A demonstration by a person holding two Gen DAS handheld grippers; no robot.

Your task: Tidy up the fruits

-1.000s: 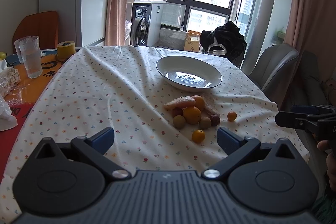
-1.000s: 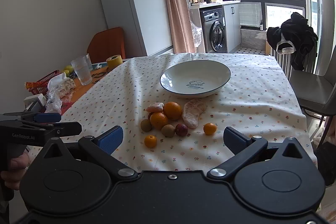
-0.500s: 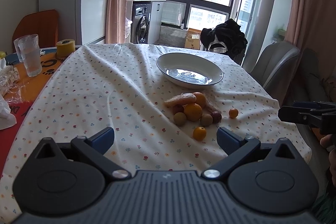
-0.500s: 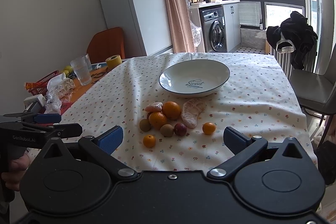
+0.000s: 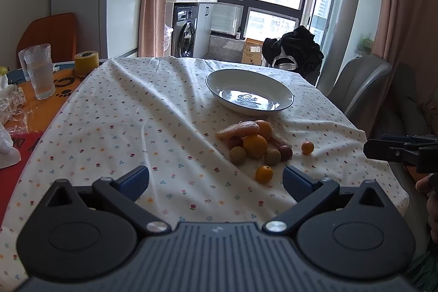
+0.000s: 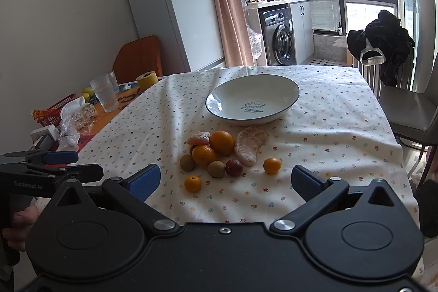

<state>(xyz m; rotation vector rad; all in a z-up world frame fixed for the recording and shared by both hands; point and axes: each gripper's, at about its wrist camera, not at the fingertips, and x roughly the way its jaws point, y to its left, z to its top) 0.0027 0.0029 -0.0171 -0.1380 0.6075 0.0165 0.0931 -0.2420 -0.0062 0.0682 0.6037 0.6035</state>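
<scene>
A white bowl (image 5: 249, 92) (image 6: 253, 99) stands empty on the flowered tablecloth. In front of it lies a cluster of fruit: two oranges (image 6: 222, 141), peeled citrus pieces (image 6: 251, 144), brown-green round fruits (image 6: 215, 168), a dark red one (image 6: 234, 167). Two small oranges lie apart, one nearest me (image 5: 264, 174) (image 6: 192, 183), one at the right (image 5: 307, 147) (image 6: 272, 165). My left gripper (image 5: 216, 178) is open and empty, short of the fruit. My right gripper (image 6: 225, 179) is open and empty above the table's near edge.
Glasses (image 5: 41, 71), a yellow tape roll (image 5: 86, 60), plastic wrap and a red basket (image 6: 54, 111) crowd the table's left end. A grey chair (image 6: 410, 111) stands at the right, one with black clothes (image 6: 383, 45) behind. The tablecloth (image 5: 123, 122) has folds.
Both grippers have drifted slightly forward towards the fruit. Their jaws stay open and the fruit has not moved.
</scene>
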